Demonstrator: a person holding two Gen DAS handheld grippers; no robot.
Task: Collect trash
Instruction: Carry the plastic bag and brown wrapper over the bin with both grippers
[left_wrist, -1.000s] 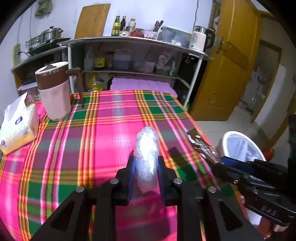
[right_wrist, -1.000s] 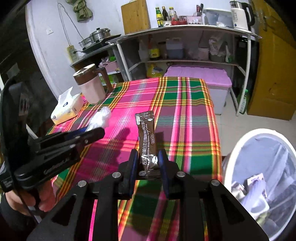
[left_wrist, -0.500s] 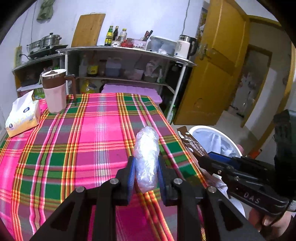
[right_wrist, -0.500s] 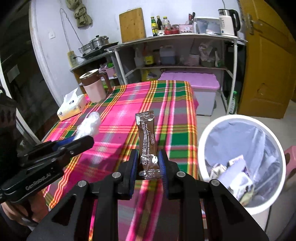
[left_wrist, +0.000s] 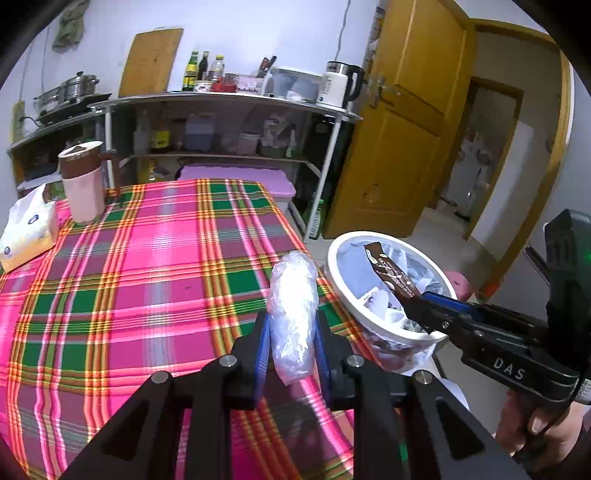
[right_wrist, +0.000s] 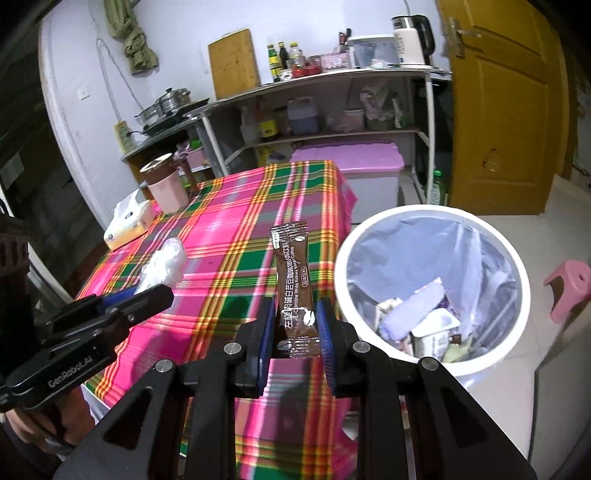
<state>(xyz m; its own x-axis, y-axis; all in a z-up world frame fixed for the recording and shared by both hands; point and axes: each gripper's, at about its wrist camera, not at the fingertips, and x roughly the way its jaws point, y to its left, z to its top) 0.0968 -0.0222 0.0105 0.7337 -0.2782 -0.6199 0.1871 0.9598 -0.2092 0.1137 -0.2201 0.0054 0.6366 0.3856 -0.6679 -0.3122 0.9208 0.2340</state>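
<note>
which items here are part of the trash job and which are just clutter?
In the job:
- crumpled clear plastic bag, held in the left gripper
- brown coffee sachet, held in the right gripper
- white round bin with a plastic liner, trash already inside

Lying about:
- pink jug with brown lid
- white tissue pack
- pink plastic stool

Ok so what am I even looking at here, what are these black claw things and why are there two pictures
They are two hand-held grippers, each carrying a fisheye camera that looks along its fingers, hence two pictures. The left gripper pinches a crumpled clear plastic bag; the right gripper pinches a brown coffee sachet. Each shows in the other's view, with a hand gripping its handle. On the plaid tablecloth stand a pink mug and a tissue pack. Beside the table is a lined white trash bin with trash inside.
</note>
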